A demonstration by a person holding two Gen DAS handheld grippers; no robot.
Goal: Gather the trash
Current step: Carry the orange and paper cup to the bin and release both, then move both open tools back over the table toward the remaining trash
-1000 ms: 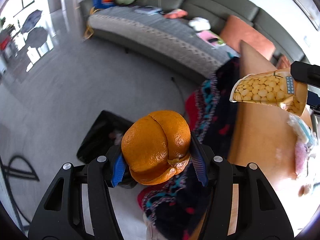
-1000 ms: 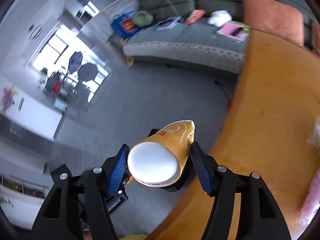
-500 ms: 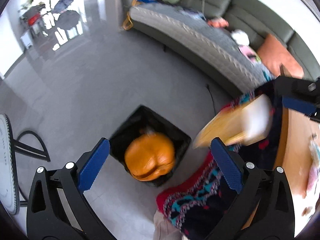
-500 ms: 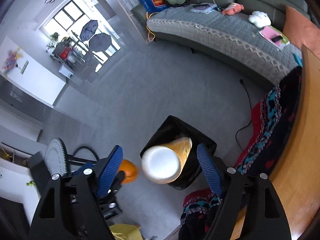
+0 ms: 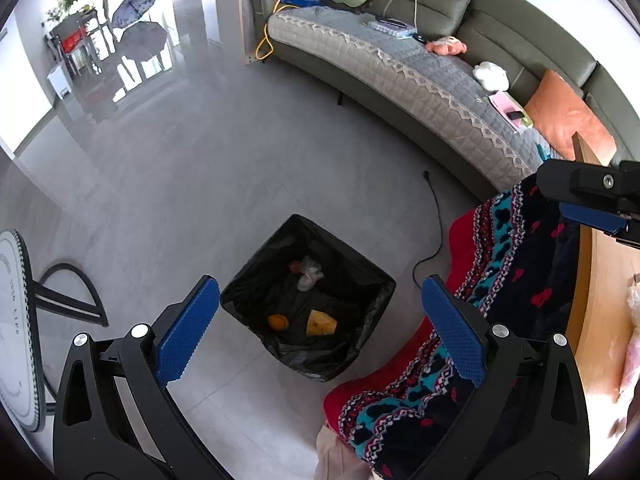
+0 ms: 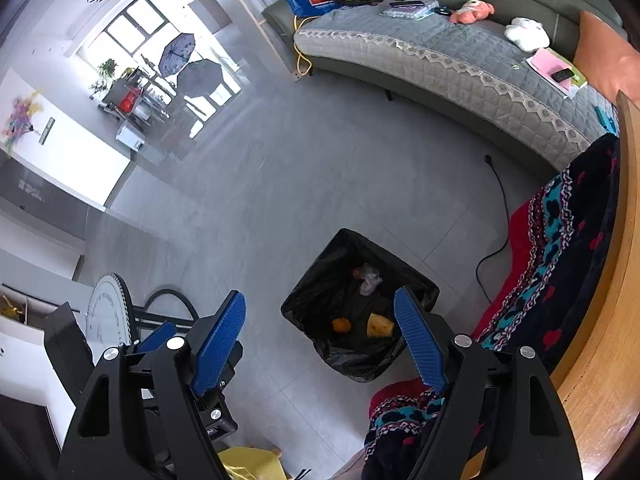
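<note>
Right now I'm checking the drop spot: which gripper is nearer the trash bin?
Too close to call. The left gripper and the right gripper both hang open above the trash bin, side by side.

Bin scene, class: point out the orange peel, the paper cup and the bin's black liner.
orange peel [image 5: 277,322], left wrist view, its rounded top.
paper cup [image 5: 321,323], left wrist view, its yellow side.
black liner [image 6: 416,276], right wrist view, far rim.

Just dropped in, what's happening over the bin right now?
A person holds both grippers above the black-lined trash bin. The left gripper and right gripper are open and empty. Inside the bin lie the orange peel, the yellow paper cup and a crumpled wrapper.
</note>
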